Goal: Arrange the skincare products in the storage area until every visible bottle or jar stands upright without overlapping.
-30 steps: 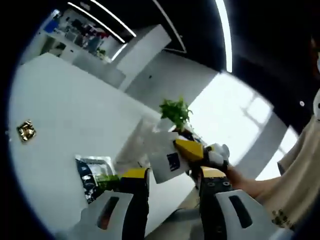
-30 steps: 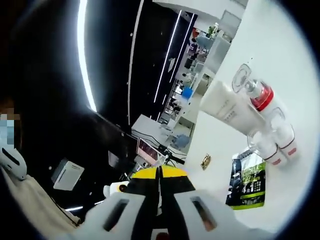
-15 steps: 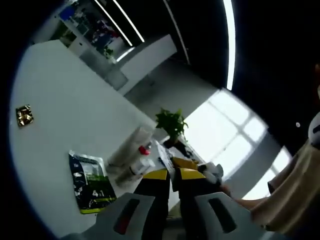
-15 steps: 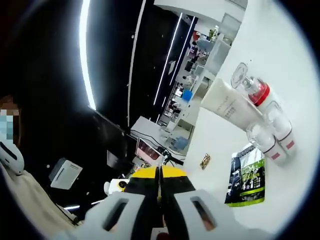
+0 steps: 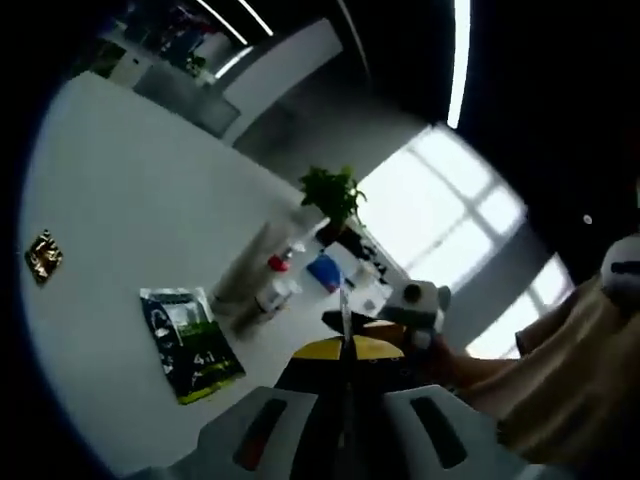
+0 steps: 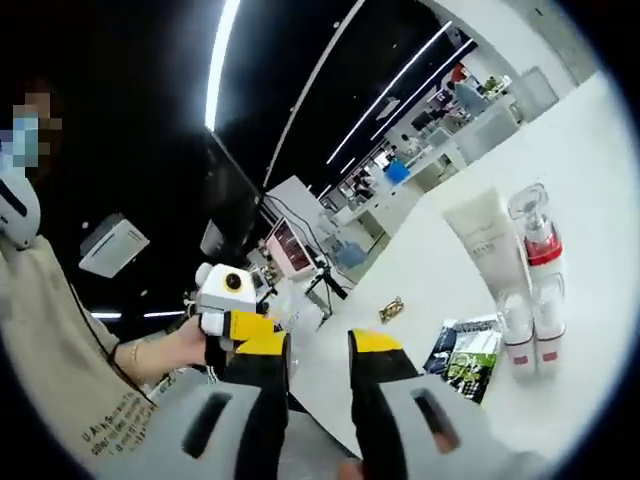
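Note:
A white tube [image 6: 490, 245], a pump bottle with a red band [image 6: 535, 235] and two small clear-capped bottles [image 6: 518, 335] stand close together on the white table [image 6: 600, 170]. In the left gripper view the same group [image 5: 272, 280] sits beyond a green and black packet [image 5: 185, 345]. My left gripper [image 5: 345, 350] is shut on a thin white sachet [image 5: 343, 305], seen edge-on. My right gripper [image 6: 318, 345] is open and empty, held off the table's edge. The left gripper [image 6: 245, 330] sits just to its left, in a person's hand.
A small gold foil piece [image 5: 42, 255] lies alone on the table, also seen as a gold foil piece [image 6: 390, 310] near the green packet [image 6: 462, 355]. A potted plant [image 5: 330, 195] stands past the bottles. The person's beige sleeve [image 5: 570, 370] is at the right.
The right gripper has gone from shut to open. The left gripper closed on the white sachet that the right one held a second ago. Both views have swung round.

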Available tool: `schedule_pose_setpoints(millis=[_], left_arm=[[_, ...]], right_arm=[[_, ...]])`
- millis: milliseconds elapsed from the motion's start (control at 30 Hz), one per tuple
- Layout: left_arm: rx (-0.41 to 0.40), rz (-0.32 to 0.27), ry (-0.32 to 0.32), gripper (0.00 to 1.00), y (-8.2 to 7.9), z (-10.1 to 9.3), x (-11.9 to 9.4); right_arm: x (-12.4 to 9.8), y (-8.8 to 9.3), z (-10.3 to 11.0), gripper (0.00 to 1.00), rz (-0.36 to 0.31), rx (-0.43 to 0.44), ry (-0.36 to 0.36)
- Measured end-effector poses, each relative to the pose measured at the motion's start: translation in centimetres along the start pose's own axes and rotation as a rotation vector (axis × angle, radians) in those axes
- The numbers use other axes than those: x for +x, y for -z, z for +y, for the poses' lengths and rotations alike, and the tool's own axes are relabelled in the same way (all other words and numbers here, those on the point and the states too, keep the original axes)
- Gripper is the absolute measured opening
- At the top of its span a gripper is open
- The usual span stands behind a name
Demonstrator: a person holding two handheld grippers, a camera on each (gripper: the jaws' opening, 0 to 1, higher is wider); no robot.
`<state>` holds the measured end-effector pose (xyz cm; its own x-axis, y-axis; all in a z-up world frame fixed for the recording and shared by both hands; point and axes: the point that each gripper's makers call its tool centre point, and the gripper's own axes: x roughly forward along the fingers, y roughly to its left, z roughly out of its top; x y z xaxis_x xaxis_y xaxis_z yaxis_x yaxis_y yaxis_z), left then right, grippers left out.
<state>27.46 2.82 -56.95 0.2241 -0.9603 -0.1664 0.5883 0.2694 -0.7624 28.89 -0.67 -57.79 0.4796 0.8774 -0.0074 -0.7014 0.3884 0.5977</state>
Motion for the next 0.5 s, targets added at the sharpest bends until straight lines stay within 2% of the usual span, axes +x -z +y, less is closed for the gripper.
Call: schedule_pose_setpoints(millis=[133,267,333,500], left_arm=[[-0.019,0.134,0.034,0.0,1.3,-0.5,0.1],[-0.043,0.206,0.083,0.0,1.7,-1.2,0.5],[-0.059,0.225,0.098,0.0,1.7,-1.3,0.6],[-0.132,0.298,0.154,0.0,2.4,-1.9,0.5]], right_arm=[[0.2,-0.4,1.8,0.25,0.04,0.021,-0.113],[0.8,0.7,2.8,0.24,0.141,-0.006,-0.18],[1.0,0.8,3.6,0.21,0.153,0.012,-0.226],[1.5,1.3,3.9,0.09,0.173,-0.017,-0.23]])
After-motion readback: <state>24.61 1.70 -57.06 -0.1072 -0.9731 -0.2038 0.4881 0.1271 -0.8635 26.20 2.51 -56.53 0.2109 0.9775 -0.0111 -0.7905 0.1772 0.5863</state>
